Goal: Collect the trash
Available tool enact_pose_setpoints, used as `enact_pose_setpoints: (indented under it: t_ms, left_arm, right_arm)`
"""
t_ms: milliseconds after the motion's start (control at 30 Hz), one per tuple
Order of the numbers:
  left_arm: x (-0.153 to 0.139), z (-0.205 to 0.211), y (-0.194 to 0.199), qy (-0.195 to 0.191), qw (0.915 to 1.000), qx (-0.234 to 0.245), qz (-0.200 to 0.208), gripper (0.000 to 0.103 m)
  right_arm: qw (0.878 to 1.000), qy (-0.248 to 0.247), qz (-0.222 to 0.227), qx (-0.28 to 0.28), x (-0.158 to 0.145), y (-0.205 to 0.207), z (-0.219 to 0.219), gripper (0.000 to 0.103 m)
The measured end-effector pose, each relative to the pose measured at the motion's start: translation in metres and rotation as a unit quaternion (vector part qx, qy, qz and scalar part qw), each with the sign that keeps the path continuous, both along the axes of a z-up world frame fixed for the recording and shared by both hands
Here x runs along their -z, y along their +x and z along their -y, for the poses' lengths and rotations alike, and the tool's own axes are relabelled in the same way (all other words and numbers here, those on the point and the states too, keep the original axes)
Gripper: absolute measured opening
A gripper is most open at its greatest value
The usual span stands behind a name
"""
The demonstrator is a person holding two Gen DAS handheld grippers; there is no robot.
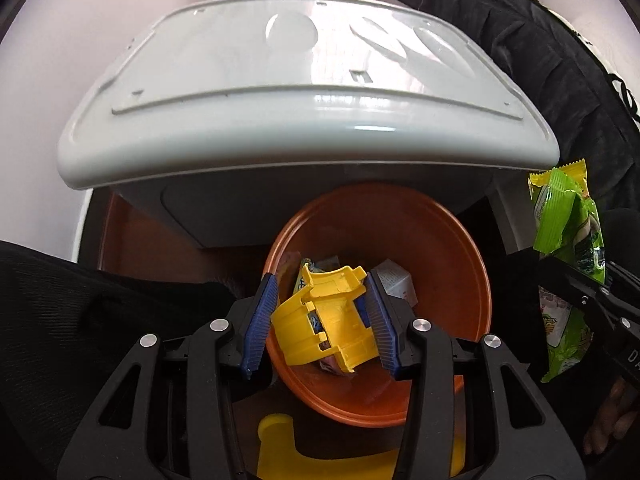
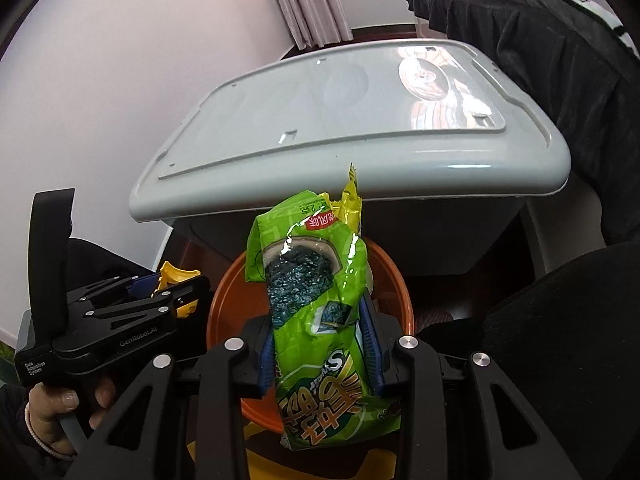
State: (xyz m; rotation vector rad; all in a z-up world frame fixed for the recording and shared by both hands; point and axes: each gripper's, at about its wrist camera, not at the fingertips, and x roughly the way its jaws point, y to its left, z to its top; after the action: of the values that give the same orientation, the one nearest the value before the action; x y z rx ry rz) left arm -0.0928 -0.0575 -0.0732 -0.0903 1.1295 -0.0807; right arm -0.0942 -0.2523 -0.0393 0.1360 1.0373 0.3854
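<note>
while over the orange bin [image 1: 448,240]:
left gripper [image 1: 322,316]: clamps yellow plastic piece [image 1: 320,320]
right gripper [image 2: 318,344]: pinches green snack bag [image 2: 320,300]

Pale lilac wall [image 2: 100,80] filling the left of the frame, pleated curtains [image 2: 304,4] hanging at top centre, daylight glaring at upper right, grey plastic storage box [image 2: 360,128] sitting mid-frame, dark wooden floor [image 1: 132,236] showing beneath

Grey plastic lidded storage box [image 1: 280,92] against a pale wall [image 2: 100,80], black garment [image 2: 560,80] draped beside it, curtains [image 2: 308,0] behind
</note>
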Motion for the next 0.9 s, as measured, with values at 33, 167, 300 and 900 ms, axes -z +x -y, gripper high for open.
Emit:
enact_pose_setpoints:
  t_ms: [33, 167, 300, 900]
  left_arm:
    - [0.002, 0.001, 0.000, 0.000, 1.0000, 0.001, -0.003, 0.044]
    - [0.002, 0.003, 0.000, 0.001, 1.0000, 0.003, -0.005, 0.044]
    - [0.002, 0.002, -0.002, 0.000, 1.0000, 0.002, -0.002, 0.044]
    - [-0.014, -0.006, -0.008, 0.008, 0.9996, -0.010, 0.026, 0.086]
  right_arm:
    - [1.000, 0.000, -0.002, 0.000, 0.000, 0.002, 0.000, 0.035]
    - [1.000, 0.001, -0.005, 0.001, 0.001, 0.002, -0.001, 0.036]
    - [1.000, 0.001, -0.001, 0.001, -0.001, 0.003, 0.000, 0.036]
    - [0.995, 0.023, 0.077, 0.055, -0.033, -0.004, 0.025, 0.089]
